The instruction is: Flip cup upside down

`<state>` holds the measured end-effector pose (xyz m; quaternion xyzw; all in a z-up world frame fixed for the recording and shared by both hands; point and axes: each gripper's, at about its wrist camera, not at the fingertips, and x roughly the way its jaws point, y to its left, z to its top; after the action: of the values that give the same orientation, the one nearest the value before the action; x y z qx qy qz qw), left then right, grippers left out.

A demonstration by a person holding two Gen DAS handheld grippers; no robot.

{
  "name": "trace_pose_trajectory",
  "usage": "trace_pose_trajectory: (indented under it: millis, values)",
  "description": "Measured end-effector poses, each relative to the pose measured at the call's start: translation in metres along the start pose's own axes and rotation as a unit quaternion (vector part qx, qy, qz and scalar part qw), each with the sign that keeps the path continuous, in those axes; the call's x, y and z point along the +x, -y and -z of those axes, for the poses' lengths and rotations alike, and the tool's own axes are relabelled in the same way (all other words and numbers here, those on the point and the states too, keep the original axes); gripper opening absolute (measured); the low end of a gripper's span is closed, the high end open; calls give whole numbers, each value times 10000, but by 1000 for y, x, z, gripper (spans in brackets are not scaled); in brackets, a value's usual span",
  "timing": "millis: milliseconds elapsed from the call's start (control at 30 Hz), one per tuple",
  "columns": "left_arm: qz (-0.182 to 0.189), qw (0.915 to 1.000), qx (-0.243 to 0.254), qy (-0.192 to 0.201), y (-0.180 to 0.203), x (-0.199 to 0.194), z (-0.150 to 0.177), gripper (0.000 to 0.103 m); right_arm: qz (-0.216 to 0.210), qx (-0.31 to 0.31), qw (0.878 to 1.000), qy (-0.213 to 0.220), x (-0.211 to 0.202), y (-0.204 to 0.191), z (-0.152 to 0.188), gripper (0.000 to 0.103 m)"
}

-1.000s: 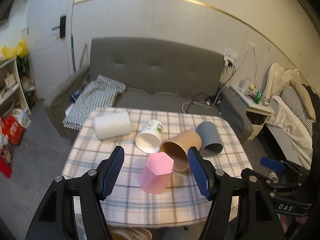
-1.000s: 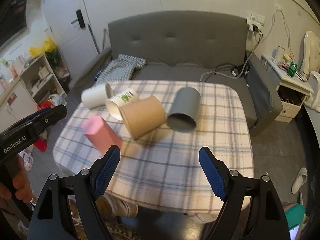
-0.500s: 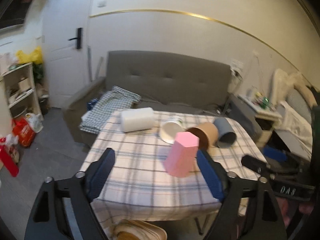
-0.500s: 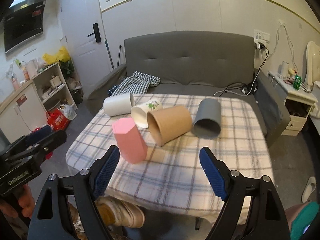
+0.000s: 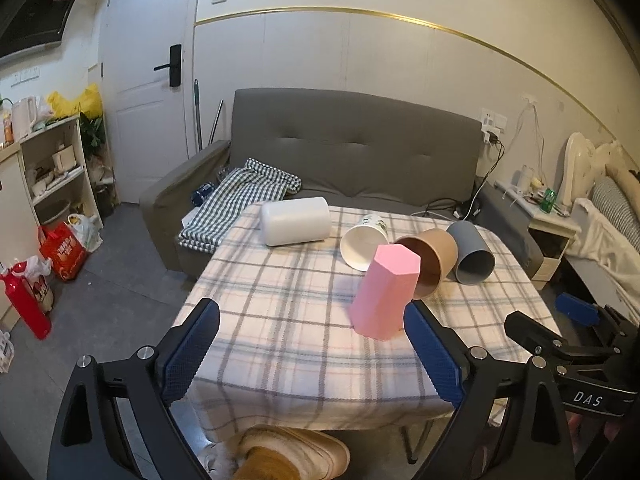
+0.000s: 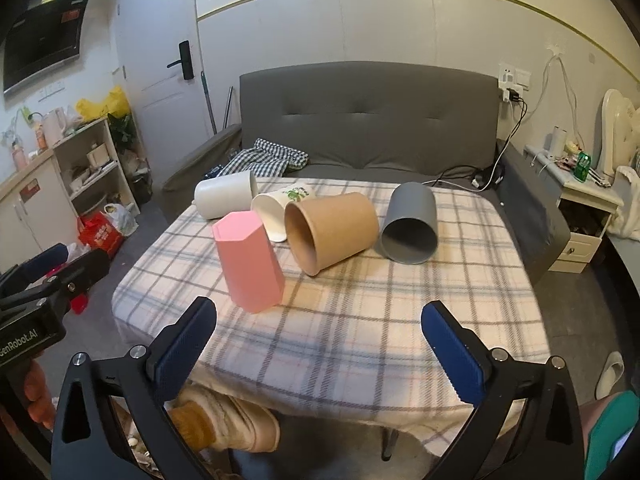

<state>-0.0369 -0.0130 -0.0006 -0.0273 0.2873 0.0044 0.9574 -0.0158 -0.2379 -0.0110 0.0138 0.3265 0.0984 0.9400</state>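
A pink hexagonal cup (image 5: 384,292) (image 6: 248,264) stands mouth-down on the plaid table (image 5: 288,320) (image 6: 360,320). Behind it four cups lie on their sides: white (image 5: 295,221) (image 6: 226,199), printed white paper (image 5: 363,242) (image 6: 276,212), brown (image 5: 430,260) (image 6: 330,232) and grey (image 5: 472,258) (image 6: 410,230). My left gripper (image 5: 314,350) is open and empty, held back from the table's near edge, left of the pink cup. My right gripper (image 6: 320,348) is open and empty, over the table's near edge.
A grey sofa (image 5: 352,152) with a checked cloth (image 5: 240,200) stands behind the table. Shelves (image 5: 52,168) and bags (image 5: 64,248) are at the left. A nightstand (image 6: 588,208) and bed are at the right. A slippered foot (image 5: 288,456) is under the near edge.
Both grippers have pulled back and risen away from the table. The pink cup, earlier between the left gripper's fingers, now stands free on the table, mouth-down.
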Motion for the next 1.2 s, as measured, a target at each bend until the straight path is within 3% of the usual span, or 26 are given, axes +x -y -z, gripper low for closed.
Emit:
trace_pose_trajectory:
  millis: [1200]
  values:
    - [35,9999,138,-3,1,-2,3,96,42,-188,9998,2,0,-8,-5,103]
